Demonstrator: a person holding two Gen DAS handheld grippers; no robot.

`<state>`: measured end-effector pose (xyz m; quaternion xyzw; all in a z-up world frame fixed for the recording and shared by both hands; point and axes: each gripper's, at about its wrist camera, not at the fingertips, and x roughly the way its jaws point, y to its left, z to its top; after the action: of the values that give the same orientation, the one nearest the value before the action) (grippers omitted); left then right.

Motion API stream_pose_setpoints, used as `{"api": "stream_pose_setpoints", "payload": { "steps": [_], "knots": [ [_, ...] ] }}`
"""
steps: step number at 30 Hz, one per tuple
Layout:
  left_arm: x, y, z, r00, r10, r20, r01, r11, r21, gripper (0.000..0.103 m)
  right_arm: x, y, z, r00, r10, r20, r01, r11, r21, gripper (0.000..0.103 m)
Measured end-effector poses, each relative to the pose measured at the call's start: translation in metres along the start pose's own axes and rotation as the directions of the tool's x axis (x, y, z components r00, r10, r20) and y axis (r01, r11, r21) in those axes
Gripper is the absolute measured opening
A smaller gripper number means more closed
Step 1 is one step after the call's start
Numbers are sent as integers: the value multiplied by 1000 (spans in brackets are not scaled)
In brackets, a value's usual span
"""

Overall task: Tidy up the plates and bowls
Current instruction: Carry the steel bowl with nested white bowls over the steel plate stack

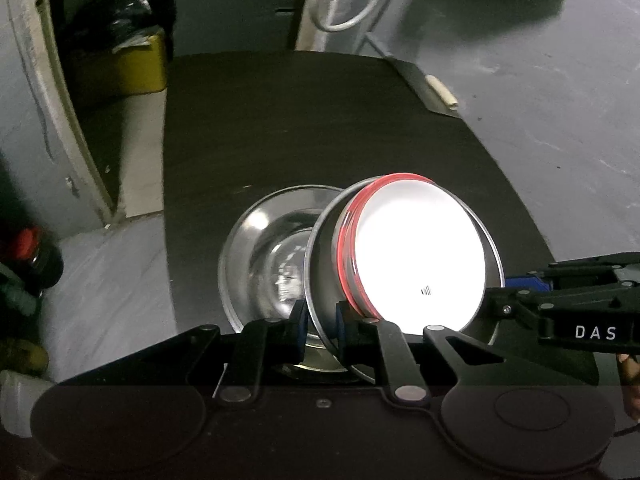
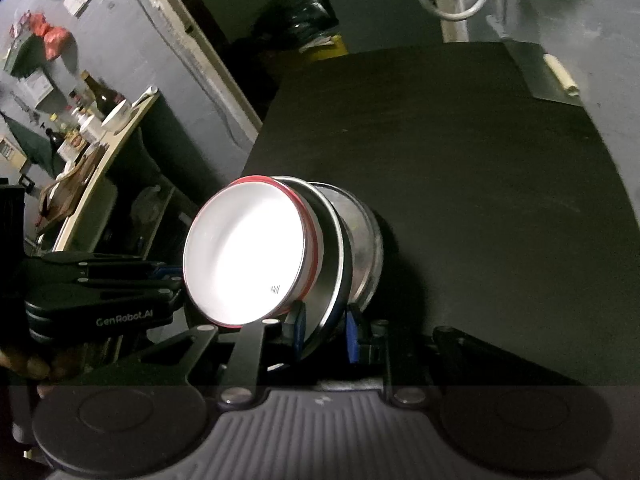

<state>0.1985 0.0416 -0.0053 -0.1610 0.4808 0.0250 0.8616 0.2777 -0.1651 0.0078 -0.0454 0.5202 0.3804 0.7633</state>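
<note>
steel mostly, plus one bright spot. red-rimmed white dish [image 1: 420, 260] nested inside a shallow steel plate [image 1: 324, 280], both tipped up on edge right beside a deeper steel bowl [image 1: 260, 264] on the black table [image 1: 280, 120]. can't tell whether actually touching the steel bowl or just overlapping it in view.

left gripper [image 1: 322, 332] clamped on the plate's rim, blue pads [image 1: 300, 320] either side of the thin edge. right gripper [image 2: 324, 332] pinching the same rim at another spot, looks closed on it too.

probably two grips because of a wide, slick, lopsided load: less twisting, less chance of losing the dish. tilted like that presumably on the way to going onto or into the steel bowl, nesting everything into one stack.

guessing somewhere mid-task, stacking step in hand. next up: level out over the steel bowl, ease down with both sides together, let go only once seated. main worry: loose white dish skating off the tilted plate, or the thin metal rim slipping through the pads.
</note>
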Motion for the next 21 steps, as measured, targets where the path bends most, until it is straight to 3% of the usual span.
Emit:
{"api": "stream_pose_setpoints", "payload": {
  "steps": [21],
  "knots": [
    [28,25,8,998,41,-40,-44,996,-73,14,44,5,23,999,12,-49,-12,1000,-1,23]
  ]
}}
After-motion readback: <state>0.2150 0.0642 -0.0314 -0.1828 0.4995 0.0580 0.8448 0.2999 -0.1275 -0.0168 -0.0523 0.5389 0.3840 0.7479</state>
